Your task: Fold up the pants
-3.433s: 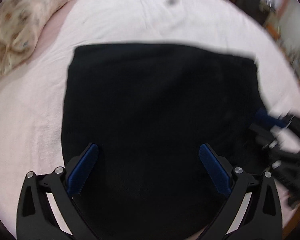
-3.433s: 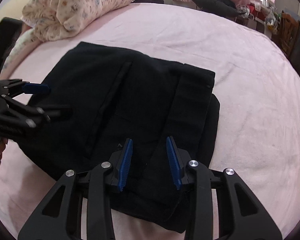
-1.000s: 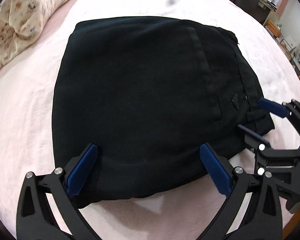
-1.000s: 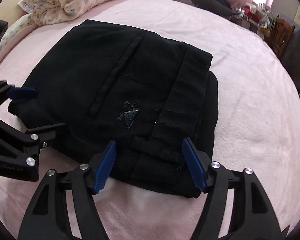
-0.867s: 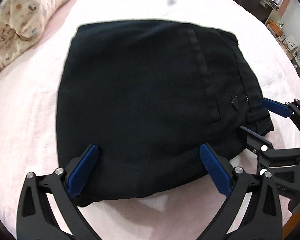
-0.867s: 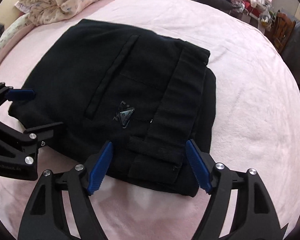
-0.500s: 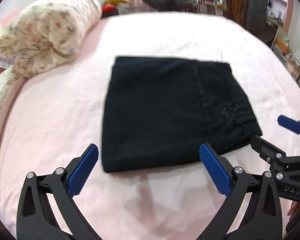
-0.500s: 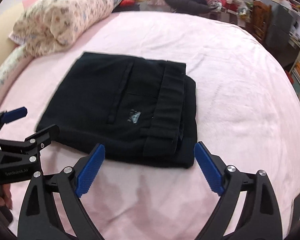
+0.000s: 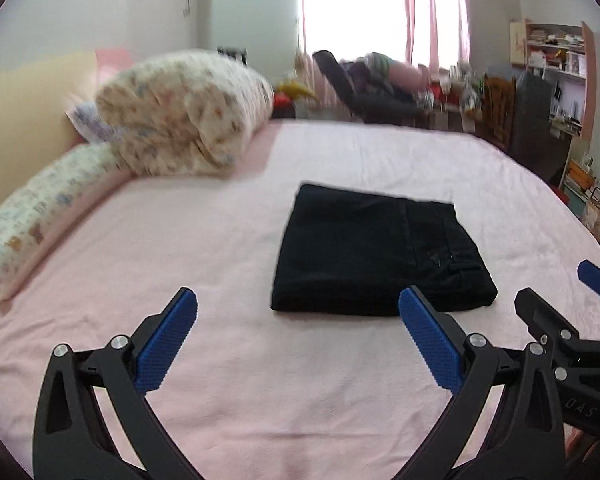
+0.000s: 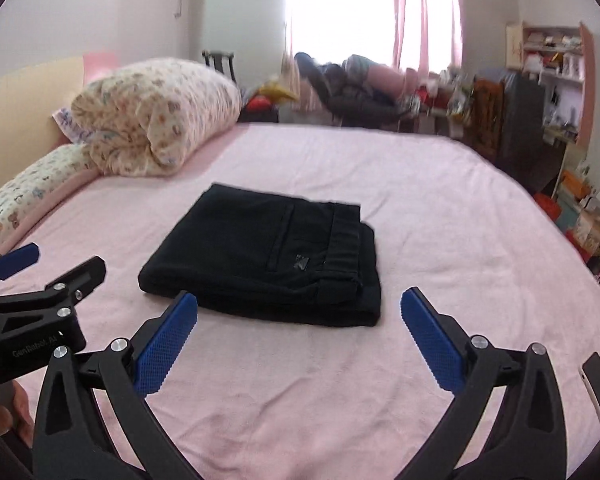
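Note:
The black pants (image 9: 374, 252) lie folded into a compact rectangle on the pink bed sheet (image 9: 240, 360), waistband and back pocket on the right side. They also show in the right wrist view (image 10: 268, 258). My left gripper (image 9: 300, 336) is open and empty, held back from the pants' near edge. My right gripper (image 10: 300, 334) is open and empty, also back from the near edge. Each gripper shows at the side of the other's view.
A rolled floral quilt (image 10: 152, 116) and a long floral pillow (image 9: 40, 216) lie at the bed's left side. A phone (image 10: 599, 386) lies on the sheet at the near right. A chair with clothes (image 9: 376, 88) and shelves (image 9: 552, 80) stand beyond the bed.
Both grippers have pulled back and up from the pants, which now look smaller and farther. The right gripper's jaws have opened wider. The pants lie unmoved.

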